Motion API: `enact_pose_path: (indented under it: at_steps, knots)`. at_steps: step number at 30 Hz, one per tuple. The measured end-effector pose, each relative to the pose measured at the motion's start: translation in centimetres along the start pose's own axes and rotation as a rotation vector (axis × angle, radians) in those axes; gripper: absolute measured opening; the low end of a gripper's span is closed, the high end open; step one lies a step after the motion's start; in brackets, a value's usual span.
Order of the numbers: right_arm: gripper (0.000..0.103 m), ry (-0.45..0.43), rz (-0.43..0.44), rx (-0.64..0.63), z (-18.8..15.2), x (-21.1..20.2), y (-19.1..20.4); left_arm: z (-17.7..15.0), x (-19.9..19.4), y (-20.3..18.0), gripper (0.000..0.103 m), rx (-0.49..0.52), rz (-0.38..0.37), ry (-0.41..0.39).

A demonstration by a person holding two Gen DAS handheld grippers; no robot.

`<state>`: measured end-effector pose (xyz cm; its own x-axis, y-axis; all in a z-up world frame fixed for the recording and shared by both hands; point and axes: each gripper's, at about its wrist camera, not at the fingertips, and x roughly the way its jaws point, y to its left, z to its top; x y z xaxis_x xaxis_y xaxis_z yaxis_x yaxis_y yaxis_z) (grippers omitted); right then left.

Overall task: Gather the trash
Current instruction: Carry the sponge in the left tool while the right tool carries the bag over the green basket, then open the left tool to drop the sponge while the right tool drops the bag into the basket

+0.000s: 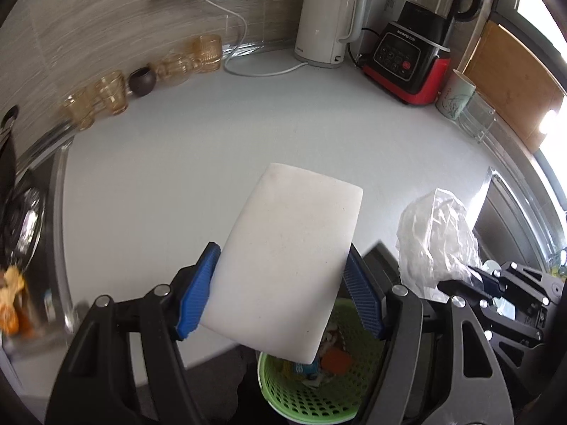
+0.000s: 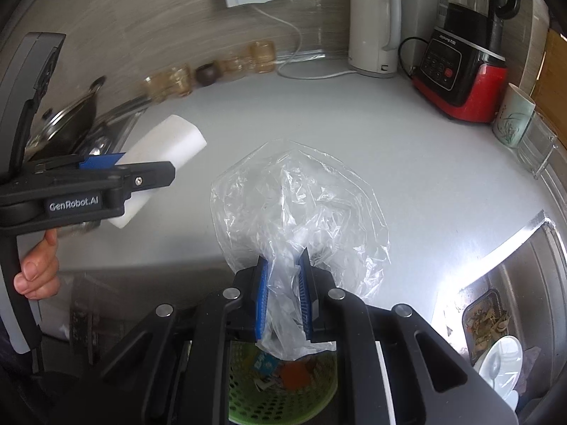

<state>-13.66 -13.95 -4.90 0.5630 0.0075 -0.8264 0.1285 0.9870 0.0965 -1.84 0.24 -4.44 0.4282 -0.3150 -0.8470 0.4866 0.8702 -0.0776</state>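
My left gripper is shut on a white sponge block, its blue pads pressing both long sides; the block sticks up and forward over the counter's front edge. My right gripper is shut on a crumpled clear plastic bag that billows above its pads. In the right wrist view the left gripper with the sponge block is at the left, held by a person's hand. In the left wrist view the bag shows at the right. A green mesh bin holding scraps sits below both grippers, also the green bin.
On the white counter stand a white kettle, a red-and-black blender, a patterned cup, several amber glasses and a dark small bowl. A stove with a pan lid lies left, a sink with dishes right.
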Motion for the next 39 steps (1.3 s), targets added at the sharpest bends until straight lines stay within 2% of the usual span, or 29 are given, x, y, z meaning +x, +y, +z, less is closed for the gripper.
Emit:
enact_pose_path:
  at_steps: [11, 22, 23, 24, 26, 31, 32, 39]
  knots:
    - [0.016, 0.0, 0.071, -0.036, -4.5, -2.9, -0.1, -6.6, -3.5, -1.6, 0.067, -0.062, 0.021, -0.003]
    - [0.019, 0.137, 0.133, -0.148, -9.9, 0.5, 2.1, -12.4, -3.2, -0.5, 0.067, -0.148, 0.059, 0.078]
    - [0.024, 0.148, 0.14, -0.16, -10.2, 0.9, 2.4, -12.6, -3.2, -0.4, 0.067, -0.151, 0.065, 0.082]
    - [0.045, 0.164, 0.153, -0.174, -10.6, 1.5, 2.9, -12.9, -3.2, -0.3, 0.067, -0.154, 0.069, 0.086]
    - [0.076, 0.169, 0.153, -0.199, -11.4, 2.5, 3.9, -13.3, -3.1, 0.0, 0.067, -0.159, 0.077, 0.091]
    - [0.079, 0.213, 0.153, -0.217, -12.2, 4.0, 4.6, -14.0, -2.8, 0.3, 0.068, -0.161, 0.084, 0.109]
    - [0.082, 0.214, 0.153, -0.214, -12.3, 4.0, 4.6, -14.2, -2.7, 0.4, 0.068, -0.162, 0.083, 0.113]
    - [0.094, 0.161, 0.085, -0.19, -11.7, 1.6, 3.1, -15.0, -1.5, 0.0, 0.068, -0.127, 0.059, 0.157]
